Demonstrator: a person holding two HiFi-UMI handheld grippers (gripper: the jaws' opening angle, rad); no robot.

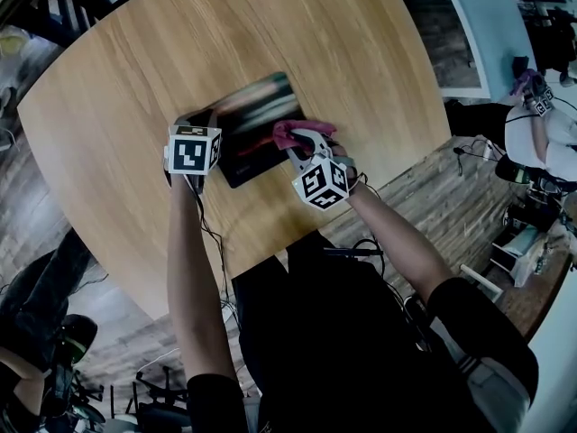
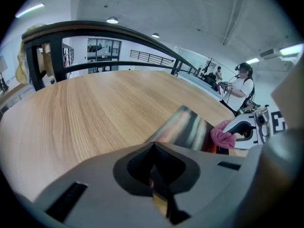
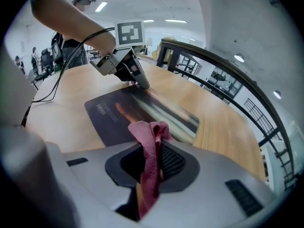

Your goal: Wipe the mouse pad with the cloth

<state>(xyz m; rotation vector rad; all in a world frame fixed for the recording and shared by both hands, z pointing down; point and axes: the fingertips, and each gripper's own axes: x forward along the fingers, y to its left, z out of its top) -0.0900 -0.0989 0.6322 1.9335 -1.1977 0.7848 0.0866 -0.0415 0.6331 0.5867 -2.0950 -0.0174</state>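
Gripping the pink cloth tight, the right claw has it bunched at the right edge of the dark mouse pad — the pad lies flat on the wooden surface. The left claw is clenched, its tip down at the pad's left corner. The cloth sticks up out of the right jaws, folded over.
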